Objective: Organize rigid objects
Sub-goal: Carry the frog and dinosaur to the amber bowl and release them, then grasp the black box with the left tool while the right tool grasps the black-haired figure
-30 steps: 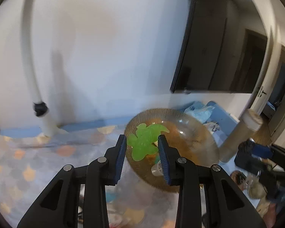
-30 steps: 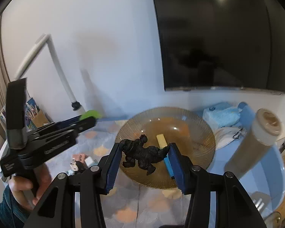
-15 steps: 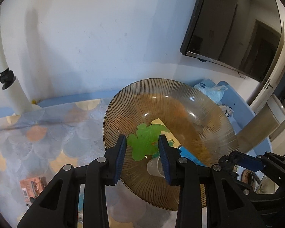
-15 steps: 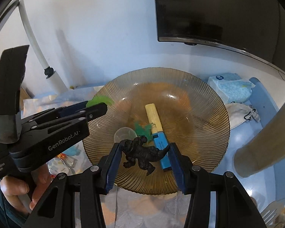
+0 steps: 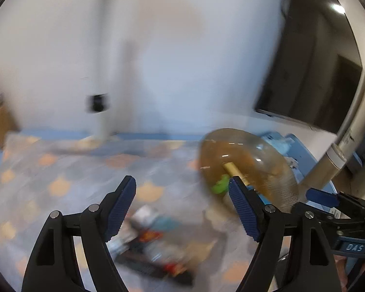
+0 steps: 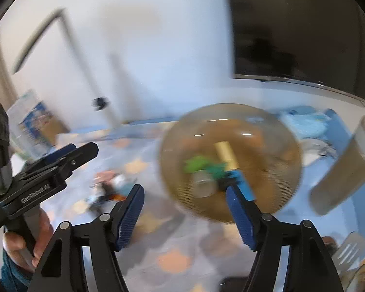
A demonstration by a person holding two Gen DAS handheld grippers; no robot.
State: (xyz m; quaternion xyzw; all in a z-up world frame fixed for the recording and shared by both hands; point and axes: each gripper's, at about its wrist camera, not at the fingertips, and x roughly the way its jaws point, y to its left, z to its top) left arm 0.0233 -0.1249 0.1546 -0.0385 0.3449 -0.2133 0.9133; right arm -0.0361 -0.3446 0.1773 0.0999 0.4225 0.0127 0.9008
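The amber ribbed glass bowl point(image 6: 279, 131) stands on the patterned mat; it also shows in the left wrist view point(image 5: 275, 185). In it lie the green toy point(image 6: 197, 164), a yellow-and-blue marker point(image 6: 226, 155), a small clear cup point(image 6: 203, 185) and a dark figure point(image 6: 222, 182). The green toy point(image 5: 220, 186) also shows in the left wrist view. My left gripper point(image 5: 182, 206) is open and empty, left of the bowl. My right gripper point(image 6: 185, 215) is open and empty in front of the bowl. Both views are blurred.
A pile of small loose items point(image 5: 153, 245) lies on the mat below my left gripper, seen also in the right wrist view point(image 6: 109, 187). A tall beige cylinder point(image 6: 345, 170) stands right of the bowl. A white pole point(image 5: 102, 112) rises by the wall.
Both grippers have opened. The green toy and the dark figure have left them and now lie in the bowl. Both grippers have pulled back and swung left.
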